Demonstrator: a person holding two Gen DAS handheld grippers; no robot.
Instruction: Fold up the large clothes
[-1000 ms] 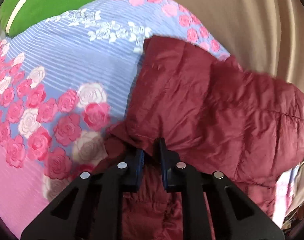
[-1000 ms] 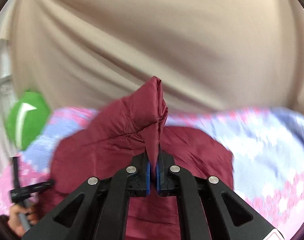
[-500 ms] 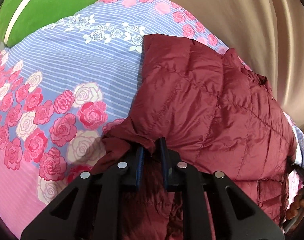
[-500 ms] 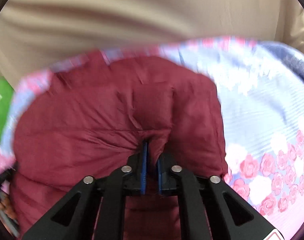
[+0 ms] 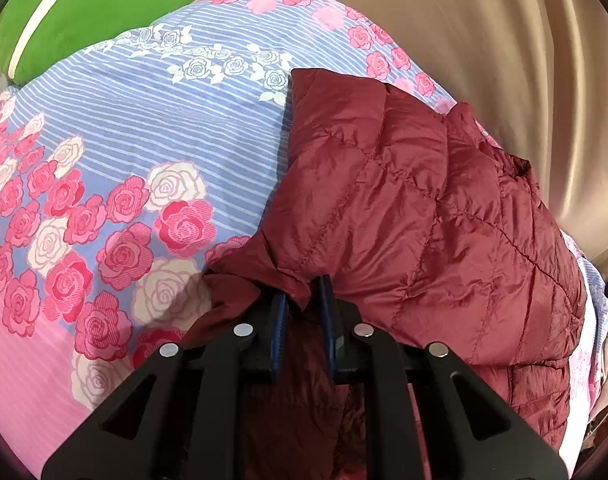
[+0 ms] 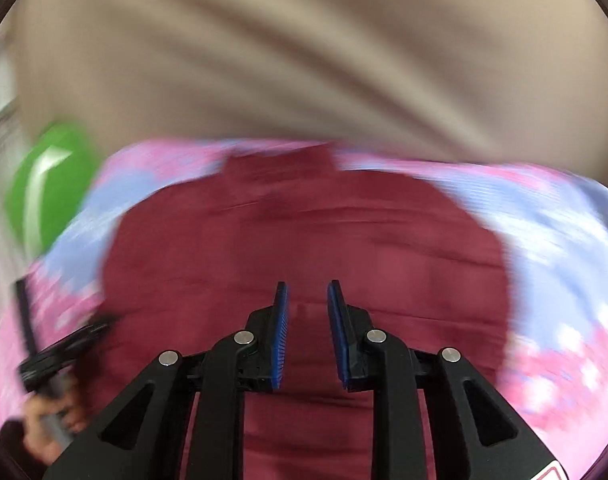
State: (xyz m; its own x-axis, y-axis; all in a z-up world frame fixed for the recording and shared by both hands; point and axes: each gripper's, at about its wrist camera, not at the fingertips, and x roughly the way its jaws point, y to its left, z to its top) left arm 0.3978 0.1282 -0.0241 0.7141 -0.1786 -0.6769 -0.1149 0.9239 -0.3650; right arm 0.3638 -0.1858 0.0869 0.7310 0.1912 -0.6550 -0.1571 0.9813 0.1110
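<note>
A dark red quilted puffer jacket lies folded over on a bed with a rose-patterned blue and pink sheet. My left gripper holds a fold of the jacket's edge between its blue pads, which stand a little apart. In the blurred right wrist view the jacket lies flat below my right gripper, which is open and empty just above it. The left gripper also shows at the lower left of that view, held by a hand.
A green cushion sits at the bed's far left corner, also in the right wrist view. A beige curtain hangs behind the bed. The bed's right edge is near the jacket.
My right gripper has let go of the jacket fold, opened, and pulled up and back. The jacket's lifted part now lies flat. My left gripper has stayed in place on the edge.
</note>
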